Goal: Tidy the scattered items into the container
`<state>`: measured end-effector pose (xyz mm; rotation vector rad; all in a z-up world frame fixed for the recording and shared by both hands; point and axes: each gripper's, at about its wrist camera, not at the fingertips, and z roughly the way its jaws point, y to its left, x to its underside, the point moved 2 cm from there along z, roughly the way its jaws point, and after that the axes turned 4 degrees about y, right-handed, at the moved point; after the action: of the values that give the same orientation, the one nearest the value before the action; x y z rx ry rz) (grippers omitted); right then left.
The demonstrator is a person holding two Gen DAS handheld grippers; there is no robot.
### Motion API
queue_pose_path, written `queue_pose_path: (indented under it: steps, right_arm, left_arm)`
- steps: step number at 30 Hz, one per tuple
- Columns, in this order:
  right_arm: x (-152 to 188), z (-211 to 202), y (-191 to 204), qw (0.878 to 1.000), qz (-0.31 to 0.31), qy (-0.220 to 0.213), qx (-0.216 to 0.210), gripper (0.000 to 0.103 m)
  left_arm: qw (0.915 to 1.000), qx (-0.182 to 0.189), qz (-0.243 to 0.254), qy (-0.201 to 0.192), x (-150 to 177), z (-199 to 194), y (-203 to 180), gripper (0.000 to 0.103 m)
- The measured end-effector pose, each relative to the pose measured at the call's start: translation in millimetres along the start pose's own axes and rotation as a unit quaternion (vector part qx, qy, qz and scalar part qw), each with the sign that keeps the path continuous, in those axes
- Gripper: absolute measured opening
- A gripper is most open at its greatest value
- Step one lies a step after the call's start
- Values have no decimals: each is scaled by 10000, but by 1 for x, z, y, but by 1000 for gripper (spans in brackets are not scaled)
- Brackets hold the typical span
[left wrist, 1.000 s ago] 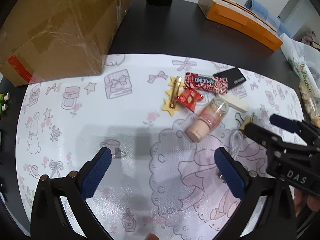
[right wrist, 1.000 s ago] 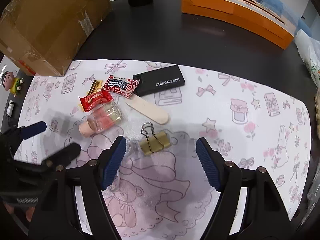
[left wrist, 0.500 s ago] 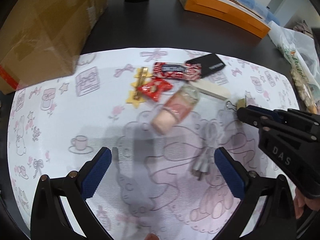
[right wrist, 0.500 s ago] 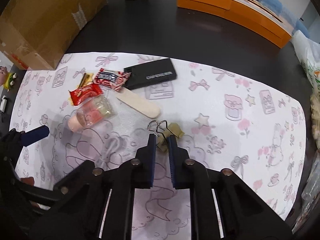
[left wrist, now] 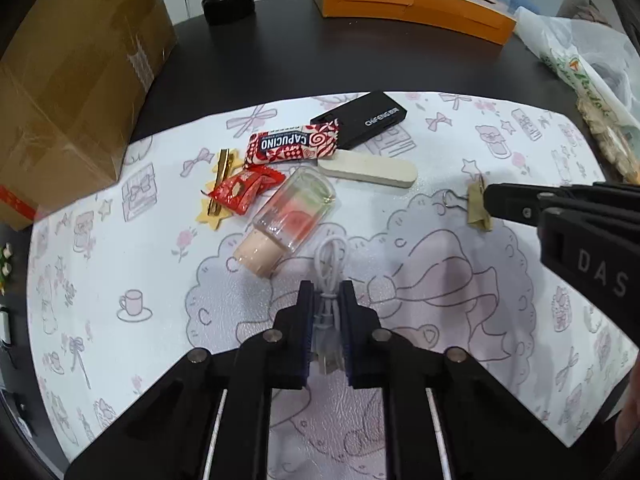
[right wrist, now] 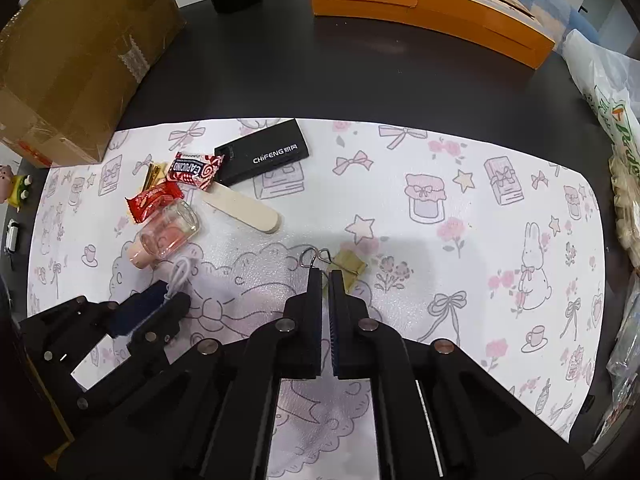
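Observation:
My left gripper (left wrist: 324, 292) is shut on a coiled white cable (left wrist: 330, 254), whose loop sticks out ahead of the fingertips on the patterned mat (left wrist: 120, 264). My right gripper (right wrist: 326, 276) is shut on the near edge of a gold binder clip (right wrist: 351, 263), whose wire handles point left. In the left wrist view the right gripper (left wrist: 490, 202) comes in from the right onto the binder clip (left wrist: 477, 210). The left gripper (right wrist: 168, 300) with the cable (right wrist: 182, 272) shows at lower left in the right wrist view.
Left on the mat lie a corked glass bottle (left wrist: 294, 214), a red candy (left wrist: 244, 190), a Capucino bar (left wrist: 292, 145), a yellow star clip (left wrist: 218, 196), a pale file block (left wrist: 368, 169) and a black box (left wrist: 360, 120). A cardboard box (left wrist: 72, 80) stands back left, an orange box (left wrist: 408, 4) behind.
Both grippers went from open to shut. The right one closed on the binder clip first. The left moved right and forward, then closed on the white cable.

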<state>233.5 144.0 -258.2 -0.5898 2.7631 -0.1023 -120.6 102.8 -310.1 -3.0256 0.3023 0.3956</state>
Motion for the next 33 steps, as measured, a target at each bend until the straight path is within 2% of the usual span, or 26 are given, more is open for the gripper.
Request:
queue_pose_path:
  steps: [7,33]
  right_arm:
    - [6,-1,7,9999,-57,-56,-65,2]
    - [13,-35,22,9983,-91,-447,-366,0]
  left_arm:
    - [9995,259,-159,38,-2,-2,9,11]
    - [9982,253,-76,-542,-9,-62,15,10]
